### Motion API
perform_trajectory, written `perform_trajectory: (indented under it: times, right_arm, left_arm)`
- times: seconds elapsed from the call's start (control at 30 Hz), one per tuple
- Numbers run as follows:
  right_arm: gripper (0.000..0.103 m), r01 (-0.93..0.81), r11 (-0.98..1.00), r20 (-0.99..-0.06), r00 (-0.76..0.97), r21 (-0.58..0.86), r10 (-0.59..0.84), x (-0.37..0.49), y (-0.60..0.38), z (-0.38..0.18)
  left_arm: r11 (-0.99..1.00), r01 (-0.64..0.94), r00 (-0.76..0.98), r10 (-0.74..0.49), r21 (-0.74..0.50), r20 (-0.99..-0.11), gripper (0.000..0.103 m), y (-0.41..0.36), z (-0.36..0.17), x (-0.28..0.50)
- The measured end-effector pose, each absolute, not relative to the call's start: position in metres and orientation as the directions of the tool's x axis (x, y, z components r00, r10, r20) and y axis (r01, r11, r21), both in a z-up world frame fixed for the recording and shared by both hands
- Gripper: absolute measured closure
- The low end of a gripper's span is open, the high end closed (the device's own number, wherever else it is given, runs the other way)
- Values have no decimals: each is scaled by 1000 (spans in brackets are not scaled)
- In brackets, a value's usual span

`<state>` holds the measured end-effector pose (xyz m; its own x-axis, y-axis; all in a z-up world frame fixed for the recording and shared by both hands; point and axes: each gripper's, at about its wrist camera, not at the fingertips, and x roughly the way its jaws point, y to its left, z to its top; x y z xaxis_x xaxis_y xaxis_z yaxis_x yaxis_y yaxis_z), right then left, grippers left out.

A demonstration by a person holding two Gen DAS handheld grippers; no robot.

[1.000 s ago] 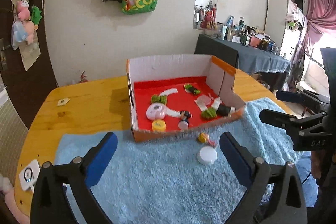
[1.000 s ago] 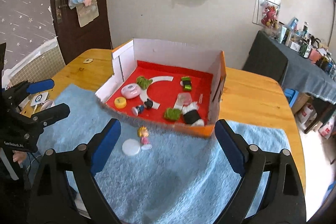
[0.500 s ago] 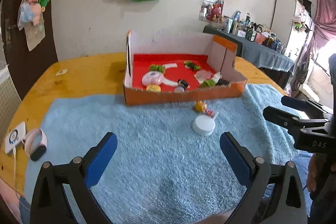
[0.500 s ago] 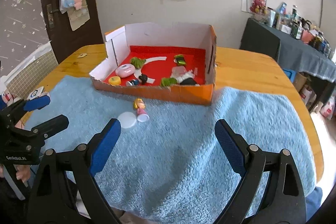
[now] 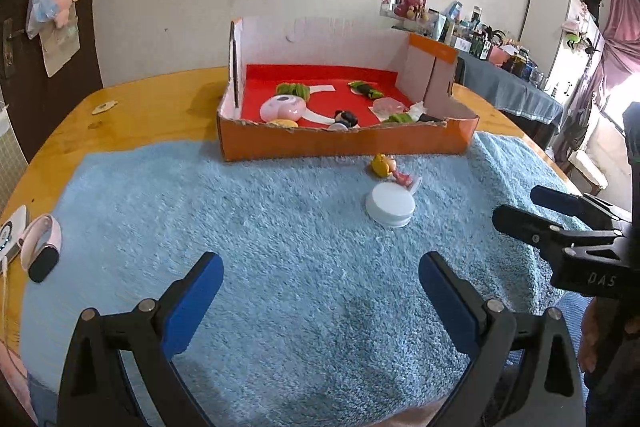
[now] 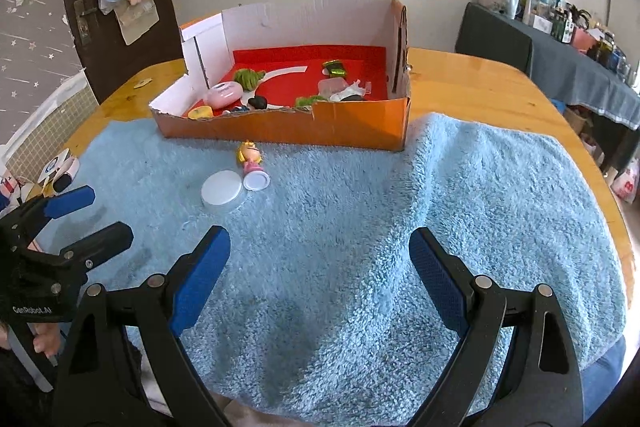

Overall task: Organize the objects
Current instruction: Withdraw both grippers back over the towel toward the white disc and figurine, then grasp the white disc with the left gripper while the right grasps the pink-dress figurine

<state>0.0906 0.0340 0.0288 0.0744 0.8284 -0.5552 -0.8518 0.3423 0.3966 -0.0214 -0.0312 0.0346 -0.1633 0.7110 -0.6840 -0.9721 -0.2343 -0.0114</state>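
Observation:
An orange cardboard box (image 5: 344,143) (image 6: 360,125) with a red floor holds several small toys and stands at the far edge of a blue towel (image 5: 280,247) (image 6: 460,207). In front of it lie a small doll figure (image 5: 390,169) (image 6: 251,161) and a round white lid (image 5: 390,205) (image 6: 222,188) on the towel. My left gripper (image 5: 320,291) (image 6: 86,215) is open and empty, low over the near towel. My right gripper (image 6: 320,259) (image 5: 532,207) is open and empty, right of the lid.
The towel covers a round wooden table (image 5: 132,115) (image 6: 480,83). A pink smartwatch (image 5: 40,247) and a white device (image 5: 8,233) lie at the left edge. A small tag (image 5: 103,105) lies on the wood. A cluttered grey-covered table (image 5: 508,87) stands at the back right.
Both grippers have pulled back and dropped lower, away from the box. The box, doll and lid now look farther off. Both jaws stay open.

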Motion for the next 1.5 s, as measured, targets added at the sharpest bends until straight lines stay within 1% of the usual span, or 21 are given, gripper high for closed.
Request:
perform_trajectory:
  times: [0.17,0.4,0.57,0.6,0.7,0.77,0.9,1.1,1.23,1.43,1.47,1.5]
  right_arm:
    - [11,-838,357,-558,77,412,826,101,37,28]
    - [11,-816,390,-571,91,426,816,118,40,24]
    - [11,-796,407,-580,87,449,810,133,42,18]
    - [11,-791,410,-583,84,455,808,135,43,17]
    - [11,-786,416,-597,74,457,798,142,47,15]
    - [11,-792,419,-605,79,445,792,143,50,15]
    - [11,-796,414,-607,76,441,791,144,54,18]
    - [11,-821,386,-618,52,421,784,137,72,22]
    - [11,-848,316,-625,-23,426,780,130,92,24]
    - [11,-894,214,-636,-96,393,766,120,120,30]
    - [12,-901,199,-636,-103,386,765,119,122,32]
    - [12,-905,192,-637,-106,380,763,117,125,34]
  left_arm:
    - [-215,-976,-125,698,-41,-705,3,-18,29,-22]
    - [-190,-981,-111,673,-27,-731,3,11,22,-14]
    - [-174,-984,-129,634,22,-762,4,35,16,-5]
    - [-169,-985,-126,623,24,-772,6,39,15,-4]
    - [-153,-987,-130,591,48,-796,7,49,11,-1]
    - [-147,-985,-155,579,85,-800,8,54,10,0]
    - [-171,-981,-172,568,89,-805,8,56,11,-11]
    - [-227,-970,-207,558,91,-803,8,55,15,-42]
    - [-255,-963,-216,557,83,-802,9,52,18,-65]
    - [-171,-984,-148,586,57,-796,9,50,27,-73]
    - [-139,-988,-134,589,64,-797,10,50,28,-72]
    - [-122,-990,-126,588,67,-799,13,49,29,-71]
